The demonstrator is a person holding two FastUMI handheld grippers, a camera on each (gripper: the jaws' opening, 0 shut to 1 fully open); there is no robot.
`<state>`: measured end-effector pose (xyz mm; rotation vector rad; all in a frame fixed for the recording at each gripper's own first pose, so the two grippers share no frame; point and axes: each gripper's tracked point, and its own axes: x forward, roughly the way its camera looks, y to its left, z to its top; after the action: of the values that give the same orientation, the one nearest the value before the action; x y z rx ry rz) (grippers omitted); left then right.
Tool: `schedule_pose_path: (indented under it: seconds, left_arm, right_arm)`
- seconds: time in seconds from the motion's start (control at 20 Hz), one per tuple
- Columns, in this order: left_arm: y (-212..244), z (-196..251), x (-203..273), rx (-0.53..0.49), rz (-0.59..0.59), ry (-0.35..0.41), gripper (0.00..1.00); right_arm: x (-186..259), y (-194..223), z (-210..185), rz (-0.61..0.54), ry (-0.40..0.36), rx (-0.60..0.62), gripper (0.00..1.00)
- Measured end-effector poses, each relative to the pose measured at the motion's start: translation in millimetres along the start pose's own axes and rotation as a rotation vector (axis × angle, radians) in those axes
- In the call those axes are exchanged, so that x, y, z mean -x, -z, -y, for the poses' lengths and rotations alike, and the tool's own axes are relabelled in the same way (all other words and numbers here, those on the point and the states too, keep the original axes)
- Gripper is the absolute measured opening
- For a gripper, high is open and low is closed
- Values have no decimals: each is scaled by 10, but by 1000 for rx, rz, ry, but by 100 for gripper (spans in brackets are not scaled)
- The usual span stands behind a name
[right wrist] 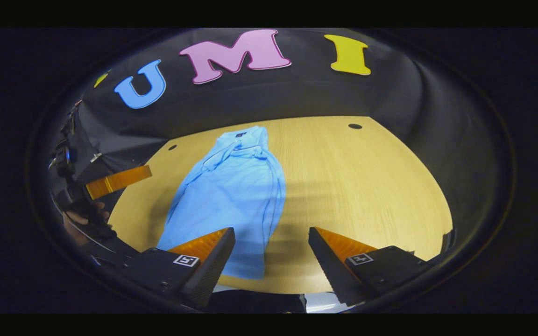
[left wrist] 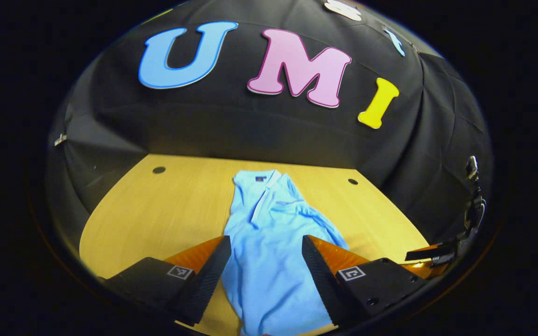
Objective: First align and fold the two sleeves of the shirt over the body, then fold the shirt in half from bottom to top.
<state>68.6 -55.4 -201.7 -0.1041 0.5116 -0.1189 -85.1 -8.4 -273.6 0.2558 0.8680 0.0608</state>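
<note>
Sleeves: looked already folded over the polo shirt (left wrist: 269, 242) body, on the bench (right wrist: 367, 186).
Left: bottom-to-top fold.
Left claw (left wrist: 266, 266): wide open, empty, above the shirt's hem.
Right claw (right wrist: 271, 259): wide open, empty, beside the hem.

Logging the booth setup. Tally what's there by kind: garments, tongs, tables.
Garments: 1, the light blue shirt
Tongs: 2, the left tongs and the right tongs, both open
Tables: 1, the wooden table
Total: 4

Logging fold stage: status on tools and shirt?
Left tool open, right tool open, both above table. Light blue polo shirt flat, sleeves folded in, bottom fold pending.
</note>
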Motion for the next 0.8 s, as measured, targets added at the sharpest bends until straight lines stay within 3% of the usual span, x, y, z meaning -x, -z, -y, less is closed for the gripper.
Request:
schedule_pose_path:
  seconds: [0.05, 0.35, 0.5, 0.8]
  left_arm:
    - [228, -85, 105, 3, -33, -23, 97]
    - [1389, -279, 438, 28, -234, -110, 97]
    - [1676, -199, 414, 41, -287, -123, 98]
    - [1969, -218, 347, -80, -356, -163, 98]
  right_arm:
    - [-2, 117, -53, -23, -6, 4, 95]
    - [-183, 782, -287, -168, -43, 2, 99]
    - [-304, 895, -229, -186, -6, 6, 99]
    - [-519, 952, -204, -182, 36, 71, 99]
